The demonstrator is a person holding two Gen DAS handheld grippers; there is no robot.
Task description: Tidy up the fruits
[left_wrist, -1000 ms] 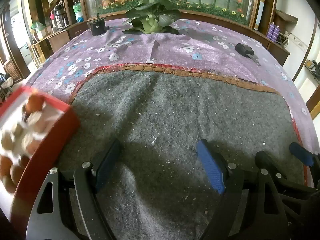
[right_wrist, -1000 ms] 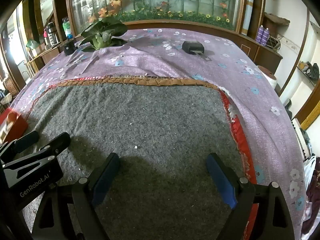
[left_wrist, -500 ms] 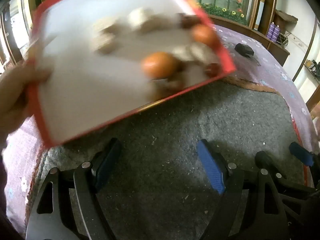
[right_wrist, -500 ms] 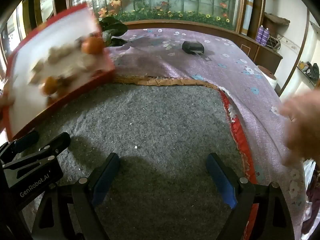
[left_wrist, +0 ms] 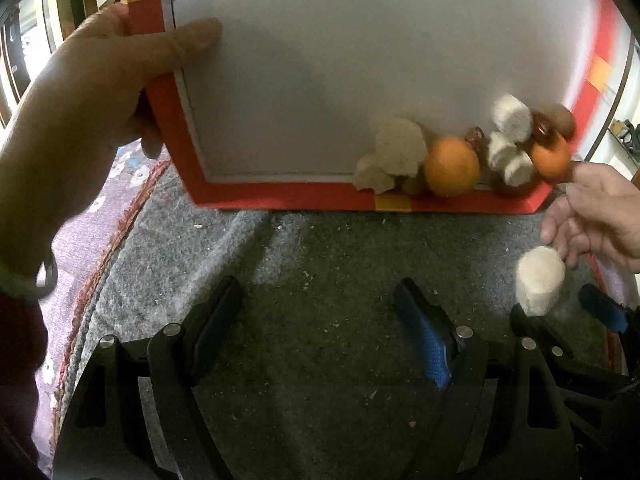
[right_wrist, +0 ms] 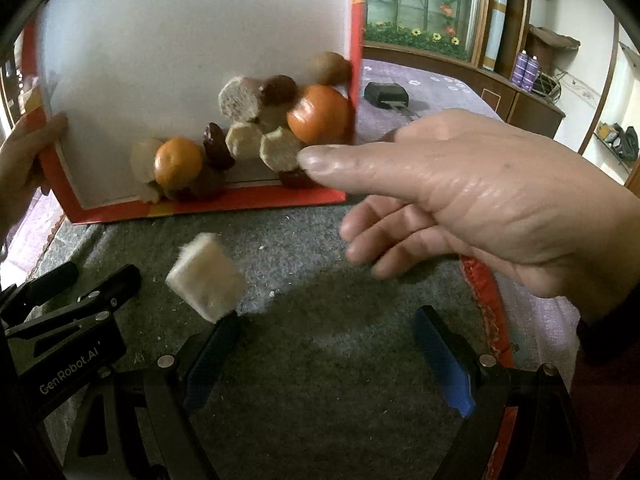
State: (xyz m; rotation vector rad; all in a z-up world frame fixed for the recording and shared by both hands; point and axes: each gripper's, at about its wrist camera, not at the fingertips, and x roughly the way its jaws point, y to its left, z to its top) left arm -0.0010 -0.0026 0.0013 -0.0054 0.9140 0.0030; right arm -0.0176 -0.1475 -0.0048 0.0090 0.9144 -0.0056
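Note:
A red-rimmed white box lid (left_wrist: 280, 196) (right_wrist: 100, 208) is held steeply tilted over the grey felt mat by a person's hand (left_wrist: 92, 92). Oranges (left_wrist: 451, 166) (right_wrist: 320, 114), pale cut chunks (left_wrist: 400, 148) (right_wrist: 244, 140) and dark brown fruits (right_wrist: 216, 144) are piled in its lower corner. One pale chunk (left_wrist: 538, 282) (right_wrist: 206, 276) is in mid-air, blurred, above the mat. A second hand (left_wrist: 596, 208) (right_wrist: 460, 192) reaches toward the pile. My left gripper (left_wrist: 320, 320) and right gripper (right_wrist: 328, 340) both rest open on the mat, holding nothing.
The grey felt mat (left_wrist: 320, 260) lies on a purple flowered tablecloth (right_wrist: 440, 84) with a red-orange trim edge (right_wrist: 484, 292). A small black device (right_wrist: 386, 94) sits on the cloth behind the box. Cabinets and a glass flower display line the back wall.
The box swung from the left into the middle and tilted up steeply. The fruits slid into its lower corner and one pale chunk fell out. A second hand came in from the right.

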